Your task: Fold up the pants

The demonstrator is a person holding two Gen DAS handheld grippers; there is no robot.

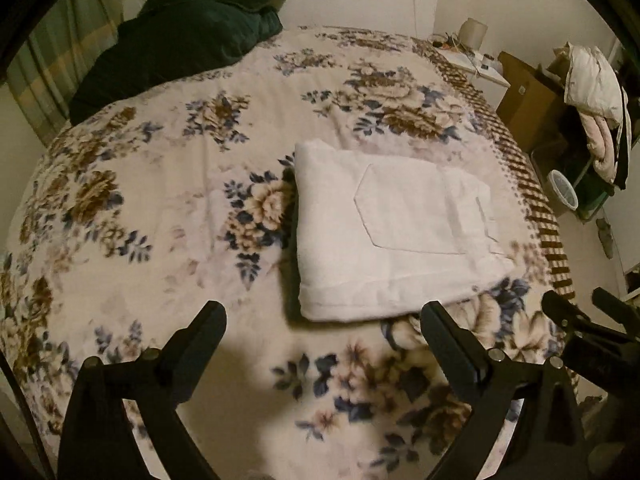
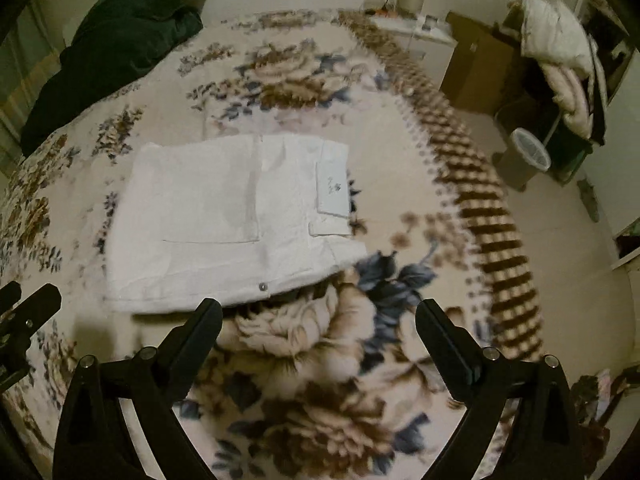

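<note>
One folded white cotton pants (image 1: pixel 384 236) on floral bed blanket (image 1: pixel 160 184).
Left gripper (image 1: pixel 324 320), right gripper (image 2: pixel 320 316): fingers wide, empty.

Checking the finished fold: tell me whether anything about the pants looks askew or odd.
Nothing stands out. The white pants lie in a compact folded rectangle, flat on the floral blanket. Both the left gripper and right gripper are open, off the fabric.

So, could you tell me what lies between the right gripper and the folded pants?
Only bare floral blanket: in the right wrist view, the open right gripper hovers just short of the white pants.
</note>
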